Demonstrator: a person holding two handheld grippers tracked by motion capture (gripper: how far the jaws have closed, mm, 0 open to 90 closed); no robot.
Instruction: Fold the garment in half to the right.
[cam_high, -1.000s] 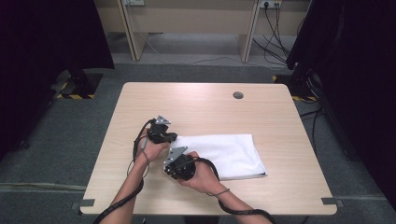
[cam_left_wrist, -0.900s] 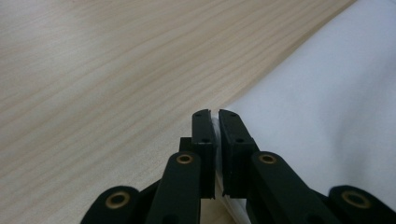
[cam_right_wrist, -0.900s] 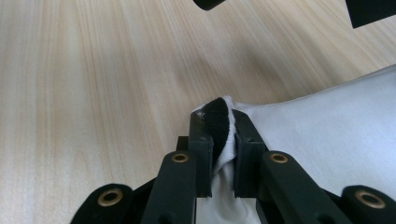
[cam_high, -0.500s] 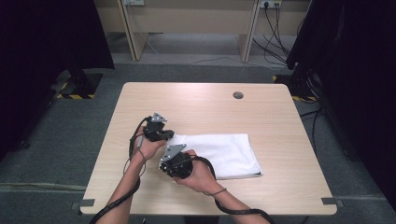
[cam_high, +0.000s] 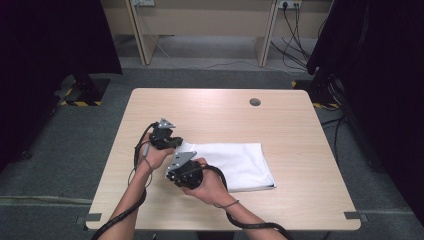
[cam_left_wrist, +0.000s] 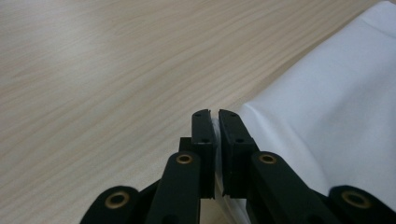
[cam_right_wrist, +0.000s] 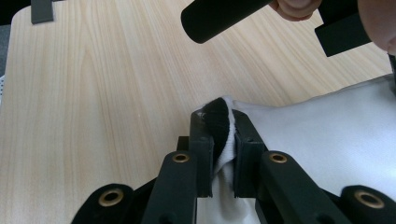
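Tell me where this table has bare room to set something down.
The table is bare across its far half, between the far edge and the white cloth, apart from a small grey disc. There is also a strip along the right edge beside the cloth. It is crowded at the cloth's left end, where the left gripper and right gripper each pinch a corner.

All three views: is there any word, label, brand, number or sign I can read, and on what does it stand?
None can be read.
White cloth: plain, no print or tag showing.
Table: bare wood grain; the round grey spot carries no lettering.
Left tongs and right tongs: black, unmarked, both pinching the cloth's edge.
Yellow-black hazard stripes on the floor: a pattern, no text.
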